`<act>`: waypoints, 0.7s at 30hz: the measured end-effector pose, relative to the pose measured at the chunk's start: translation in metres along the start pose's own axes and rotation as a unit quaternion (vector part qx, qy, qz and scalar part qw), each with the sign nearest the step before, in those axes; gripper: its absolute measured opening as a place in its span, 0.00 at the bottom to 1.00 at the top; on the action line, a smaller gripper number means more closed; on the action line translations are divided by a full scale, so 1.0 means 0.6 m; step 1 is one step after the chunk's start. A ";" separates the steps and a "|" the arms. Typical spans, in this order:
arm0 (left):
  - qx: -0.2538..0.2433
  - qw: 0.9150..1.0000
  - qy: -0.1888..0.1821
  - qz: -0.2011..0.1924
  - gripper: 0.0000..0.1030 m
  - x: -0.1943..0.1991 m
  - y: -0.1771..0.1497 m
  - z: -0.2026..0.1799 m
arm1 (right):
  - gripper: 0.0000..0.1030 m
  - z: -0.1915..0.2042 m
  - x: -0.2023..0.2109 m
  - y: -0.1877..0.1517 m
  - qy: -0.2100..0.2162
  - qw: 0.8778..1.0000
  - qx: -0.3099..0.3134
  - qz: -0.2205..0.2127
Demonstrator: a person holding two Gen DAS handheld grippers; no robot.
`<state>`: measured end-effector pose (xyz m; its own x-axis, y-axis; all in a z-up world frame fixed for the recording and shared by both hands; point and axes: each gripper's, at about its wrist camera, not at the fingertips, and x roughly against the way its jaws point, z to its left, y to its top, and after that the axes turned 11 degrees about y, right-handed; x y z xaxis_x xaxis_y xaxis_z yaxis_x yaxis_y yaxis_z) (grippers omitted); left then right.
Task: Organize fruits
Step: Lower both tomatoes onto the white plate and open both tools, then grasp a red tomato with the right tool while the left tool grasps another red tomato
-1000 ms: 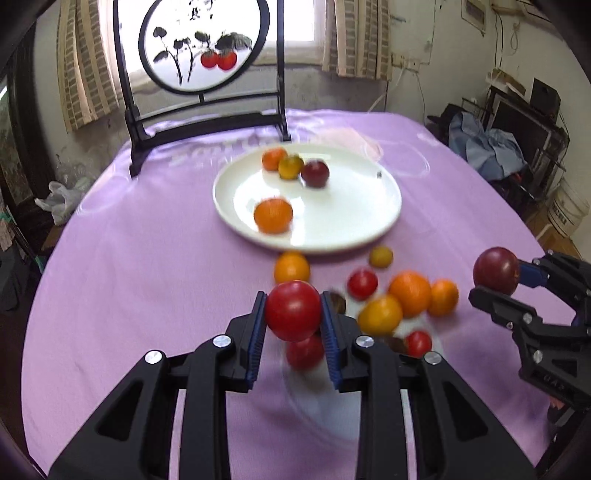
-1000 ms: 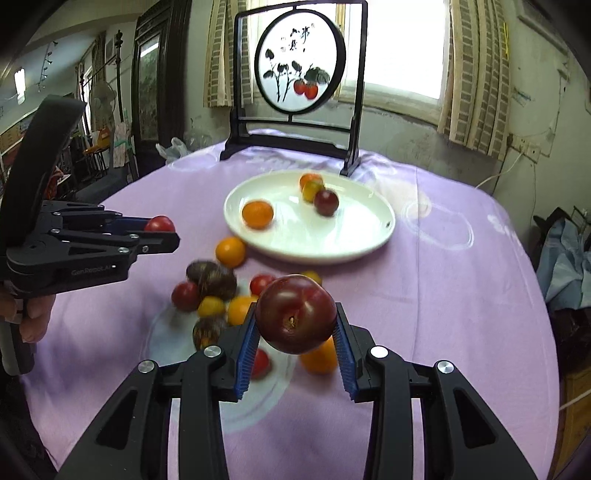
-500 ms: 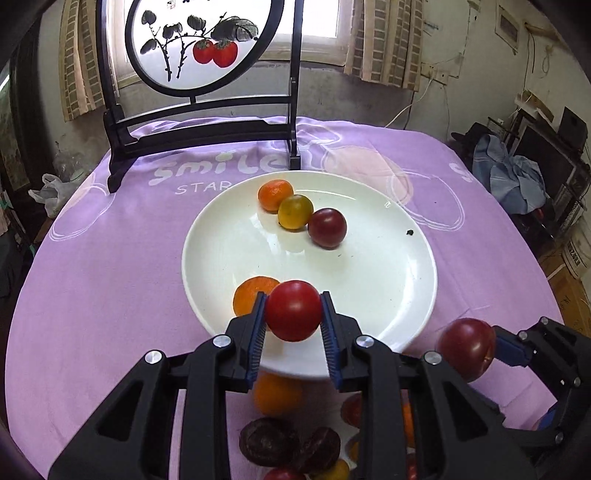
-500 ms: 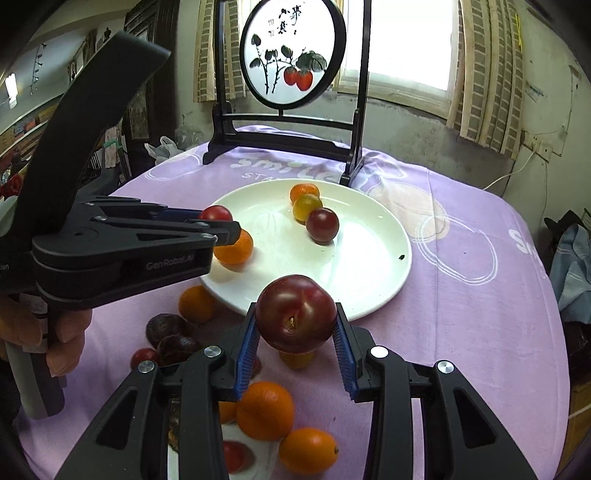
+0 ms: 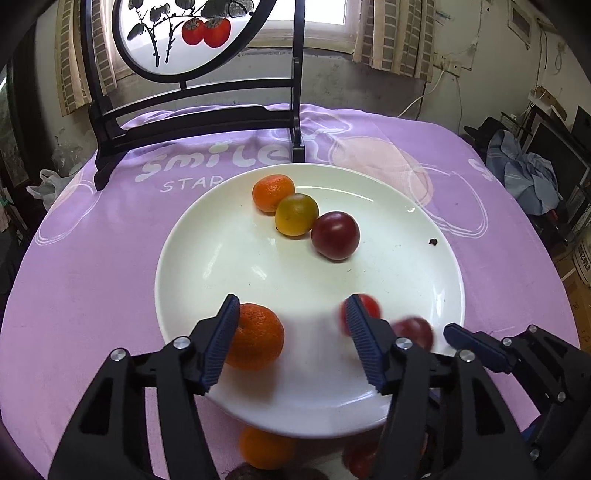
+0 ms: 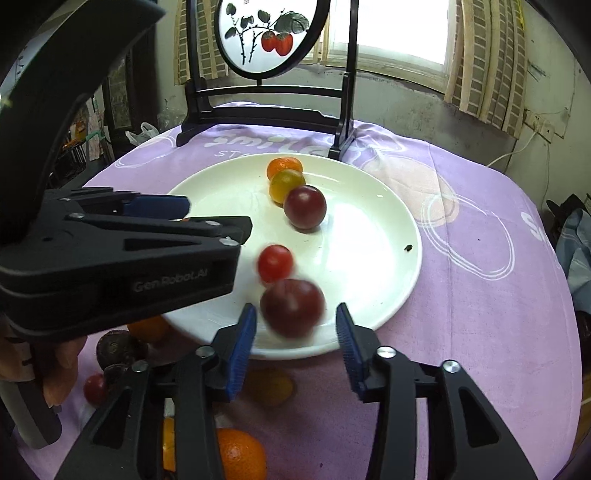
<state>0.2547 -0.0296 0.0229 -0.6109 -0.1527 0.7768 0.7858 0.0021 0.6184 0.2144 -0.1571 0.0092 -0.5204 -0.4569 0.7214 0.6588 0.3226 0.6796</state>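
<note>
- Over the white plate (image 5: 439, 258), at its 6 o'clock rim, both grippers' jaws have just been opening.
- The left gripper (image 5: 291, 339) is seen parted, empty; the red tomato (image 6: 275, 263) is blurred on the plate.
- The right gripper (image 6: 295, 345) is spread, pads clear of the blurred dark plum (image 6: 292, 307).

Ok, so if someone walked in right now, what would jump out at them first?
Two blurred fruits on the near part of the white plate: a small red tomato and a dark red plum, the plum between the open pads of the right hand-held gripper, whose jaws have just been opening. Behind stands a round painted screen on the purple tablecloth.
</note>
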 end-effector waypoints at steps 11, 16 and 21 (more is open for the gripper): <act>0.013 1.000 -0.001 -0.025 0.83 0.074 -0.057 0.046 | 0.51 -0.008 0.086 -0.048 0.014 0.999 -0.030 -0.034; 0.025 0.999 -0.016 -0.019 0.87 0.102 -0.110 0.069 | 0.51 0.000 0.122 -0.087 0.028 0.998 -0.039 -0.040; 0.023 1.000 -0.018 -0.005 0.88 0.119 -0.159 0.085 | 0.51 0.027 0.150 -0.129 0.047 0.998 -0.020 -0.036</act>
<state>0.1311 0.0095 0.0254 -0.6225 -0.1171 0.7738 0.7750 0.0459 0.6303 0.1075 -0.2097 0.0238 -0.5152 -0.5543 0.6537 0.6435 0.2535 0.7222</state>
